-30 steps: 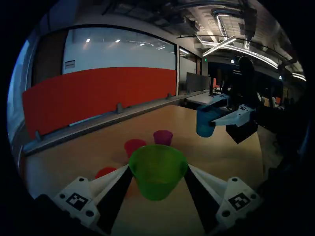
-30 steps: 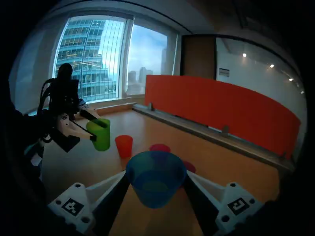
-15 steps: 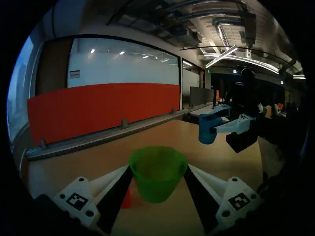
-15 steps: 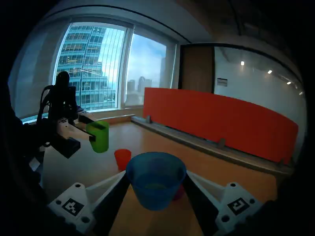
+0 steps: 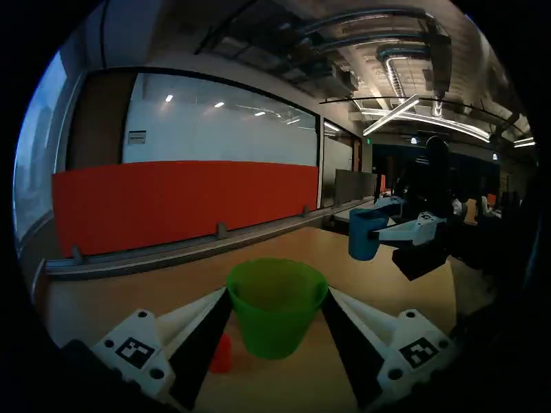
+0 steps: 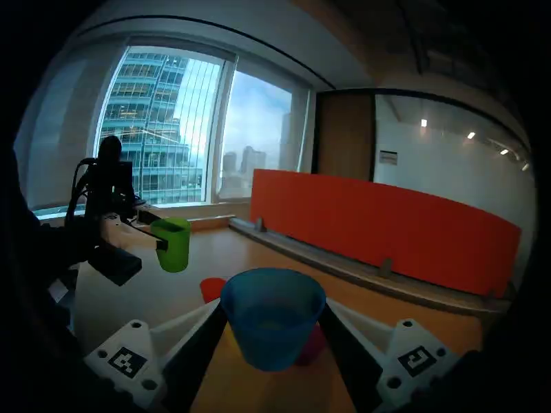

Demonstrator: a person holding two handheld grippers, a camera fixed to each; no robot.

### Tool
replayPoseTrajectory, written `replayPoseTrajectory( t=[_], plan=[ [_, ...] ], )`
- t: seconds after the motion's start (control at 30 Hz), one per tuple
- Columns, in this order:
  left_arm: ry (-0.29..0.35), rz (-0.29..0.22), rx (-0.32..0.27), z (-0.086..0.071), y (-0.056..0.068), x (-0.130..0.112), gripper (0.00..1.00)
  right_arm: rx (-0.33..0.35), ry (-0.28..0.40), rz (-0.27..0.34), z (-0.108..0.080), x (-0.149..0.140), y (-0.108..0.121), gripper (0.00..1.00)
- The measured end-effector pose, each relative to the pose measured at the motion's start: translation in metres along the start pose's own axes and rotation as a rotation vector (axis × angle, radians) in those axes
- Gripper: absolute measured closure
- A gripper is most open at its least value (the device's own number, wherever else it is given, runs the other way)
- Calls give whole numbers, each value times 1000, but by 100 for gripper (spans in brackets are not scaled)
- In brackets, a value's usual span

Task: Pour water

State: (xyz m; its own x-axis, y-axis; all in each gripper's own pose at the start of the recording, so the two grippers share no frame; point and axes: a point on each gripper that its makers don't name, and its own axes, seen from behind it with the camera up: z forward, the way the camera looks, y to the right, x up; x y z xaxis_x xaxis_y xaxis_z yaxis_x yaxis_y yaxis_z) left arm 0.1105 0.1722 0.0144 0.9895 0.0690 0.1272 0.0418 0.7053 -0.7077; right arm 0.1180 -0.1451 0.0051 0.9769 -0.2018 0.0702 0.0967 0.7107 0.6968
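Note:
My left gripper [image 5: 277,318] is shut on an upright green cup [image 5: 276,306], held above the wooden table [image 5: 386,289]. In the right gripper view the same green cup [image 6: 172,244] hangs at the left in that gripper [image 6: 162,242]. My right gripper [image 6: 273,329] is shut on a blue cup [image 6: 273,318] with some water low inside. The left gripper view shows that blue cup [image 5: 361,233] upright at the right, held by the right gripper [image 5: 375,235] at about the green cup's height. The two cups are well apart.
A red cup [image 6: 212,289] and a magenta cup [image 6: 310,344] stand on the table [image 6: 206,261] below the blue cup; a red cup [image 5: 221,352] peeks by my left finger. An orange partition [image 5: 186,199] runs along the table's far edge. Windows [image 6: 165,131] lie beyond.
Both grippers have risen with their cups. The cups on the table have dropped lower in both views and are now mostly hidden behind the held cups.

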Motion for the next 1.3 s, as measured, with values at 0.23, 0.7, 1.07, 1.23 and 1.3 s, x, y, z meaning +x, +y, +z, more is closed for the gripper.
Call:
replayPoseTrajectory(
  t=[0.23, 0.7, 1.07, 1.23, 1.3],
  plan=[
    [10, 4, -5, 1, 2, 5, 12, -4, 9, -2, -1, 5, 1, 9],
    [4, 10, -35, 5, 16, 1, 12, 21, 27, -60, 2, 27, -4, 9],
    [6, 0, -58, 9, 28, -3, 12, 38, 30, -170, 9, 45, -7, 9],
    [6, -1, -69, 10, 35, -5, 12, 48, 32, -227, 14, 55, -12, 9],
    [5, 0, -73, 11, 37, -6, 13, 49, 32, -245, 15, 59, -14, 9]
  ],
)
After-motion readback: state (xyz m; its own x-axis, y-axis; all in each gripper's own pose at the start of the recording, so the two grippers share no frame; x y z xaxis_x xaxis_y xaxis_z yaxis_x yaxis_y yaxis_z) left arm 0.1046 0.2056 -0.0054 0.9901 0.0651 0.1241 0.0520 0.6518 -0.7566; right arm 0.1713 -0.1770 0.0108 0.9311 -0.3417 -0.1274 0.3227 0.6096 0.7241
